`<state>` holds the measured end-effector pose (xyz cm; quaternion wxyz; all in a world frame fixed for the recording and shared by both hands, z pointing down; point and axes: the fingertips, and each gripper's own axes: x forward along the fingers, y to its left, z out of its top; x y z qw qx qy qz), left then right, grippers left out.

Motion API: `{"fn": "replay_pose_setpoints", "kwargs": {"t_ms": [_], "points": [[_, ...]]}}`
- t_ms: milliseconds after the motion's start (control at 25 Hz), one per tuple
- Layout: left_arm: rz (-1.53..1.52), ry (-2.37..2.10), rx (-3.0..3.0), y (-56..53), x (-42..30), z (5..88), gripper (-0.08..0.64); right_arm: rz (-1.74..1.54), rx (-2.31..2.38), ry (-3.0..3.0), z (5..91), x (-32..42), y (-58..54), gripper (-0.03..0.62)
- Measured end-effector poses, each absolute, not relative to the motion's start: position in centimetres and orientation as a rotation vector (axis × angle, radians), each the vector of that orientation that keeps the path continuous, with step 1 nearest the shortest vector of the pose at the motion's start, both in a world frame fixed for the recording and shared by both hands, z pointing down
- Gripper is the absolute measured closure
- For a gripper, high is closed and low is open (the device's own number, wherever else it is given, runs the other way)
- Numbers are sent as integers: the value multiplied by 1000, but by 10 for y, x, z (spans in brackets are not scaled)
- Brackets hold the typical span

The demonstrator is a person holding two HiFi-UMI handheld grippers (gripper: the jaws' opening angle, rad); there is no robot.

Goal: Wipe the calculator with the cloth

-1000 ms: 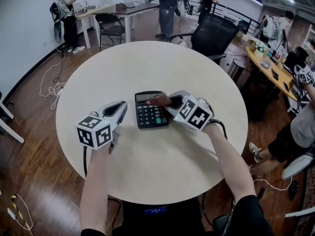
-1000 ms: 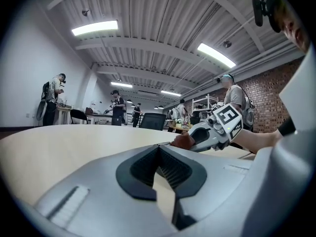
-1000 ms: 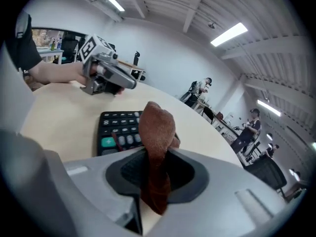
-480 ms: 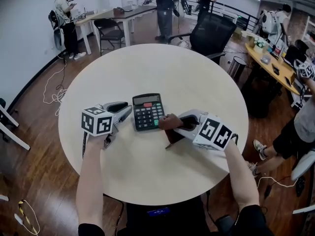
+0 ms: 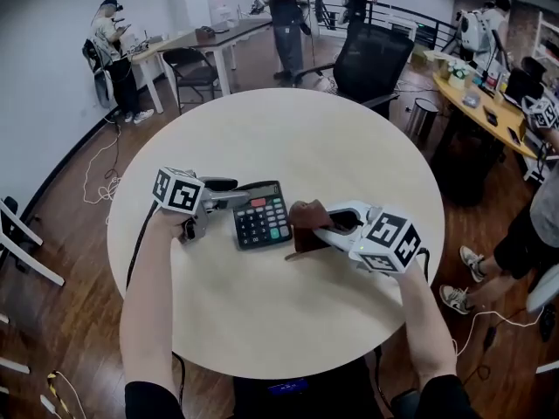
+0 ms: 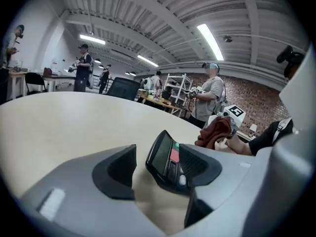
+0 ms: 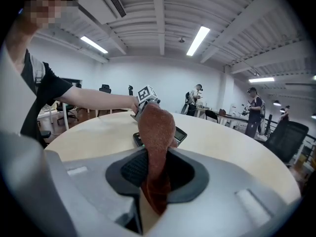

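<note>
The black desk calculator with a grey display lay near the middle of the round pale-topped table. The left gripper had just been opening its jaws; they stood apart with the calculator's upper left corner between them, not yet pinched as far as I could see. The right gripper was clenched on the rust-brown terry cloth, which hung just beside the calculator's right edge. It looked like a pause between strokes. Next, I reckoned, the left should steady that corner while the cloth was dragged across the keys and display.
</note>
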<state>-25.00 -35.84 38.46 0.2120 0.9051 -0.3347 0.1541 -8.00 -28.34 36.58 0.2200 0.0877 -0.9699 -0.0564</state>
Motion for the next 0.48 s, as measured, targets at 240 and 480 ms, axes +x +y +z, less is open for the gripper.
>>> {"fn": "replay_pose_setpoints", "kwargs": {"t_ms": [240, 480], "points": [[610, -813, 2502, -362, -237, 398, 376, -98, 254, -2747, 362, -72, -281, 505], [621, -708, 2485, -349, -229, 397, 425, -51, 267, -2792, 360, -70, -283, 505]]}}
